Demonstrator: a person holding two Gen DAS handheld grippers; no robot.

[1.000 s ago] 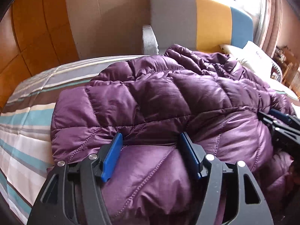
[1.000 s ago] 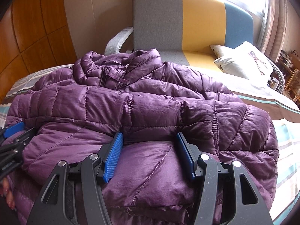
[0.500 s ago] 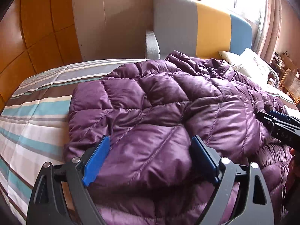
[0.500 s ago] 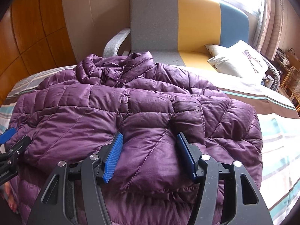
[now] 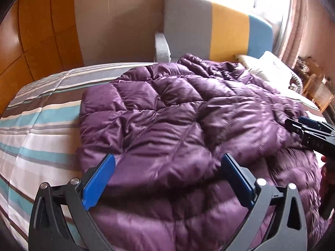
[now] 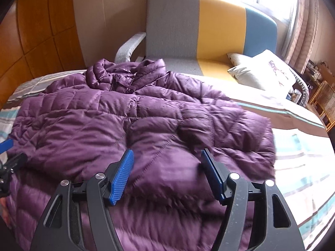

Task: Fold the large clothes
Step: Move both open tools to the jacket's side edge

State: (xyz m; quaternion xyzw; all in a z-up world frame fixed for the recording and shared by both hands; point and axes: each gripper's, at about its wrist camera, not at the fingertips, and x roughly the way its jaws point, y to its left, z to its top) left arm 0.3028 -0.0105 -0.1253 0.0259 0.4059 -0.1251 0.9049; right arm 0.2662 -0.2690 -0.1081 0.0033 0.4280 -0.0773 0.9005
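A purple quilted down jacket point(image 5: 178, 121) lies on a striped bed, its lower part folded up over the body; the collar and zipper point(image 6: 125, 79) point toward the far chair. My left gripper point(image 5: 167, 177) is open, with the folded edge of the jacket lying between its blue pads but not pinched. My right gripper point(image 6: 167, 171) is open too, over the jacket's near fold. The right gripper's tip shows at the right edge of the left wrist view point(image 5: 307, 129); the left gripper's tip shows at the left edge of the right wrist view point(image 6: 8, 156).
The striped bedspread point(image 5: 37, 129) extends left and also right point(image 6: 301, 152). A grey, yellow and blue chair point(image 6: 209, 27) stands behind the bed with white pillows point(image 6: 263, 69). Wooden wall panels point(image 5: 37, 31) are at left; a wicker chair point(image 6: 326, 102) is at far right.
Both grippers have opened wider and drawn back from the jacket, letting the folded-up lower part drop and settle flat on the body of the jacket.
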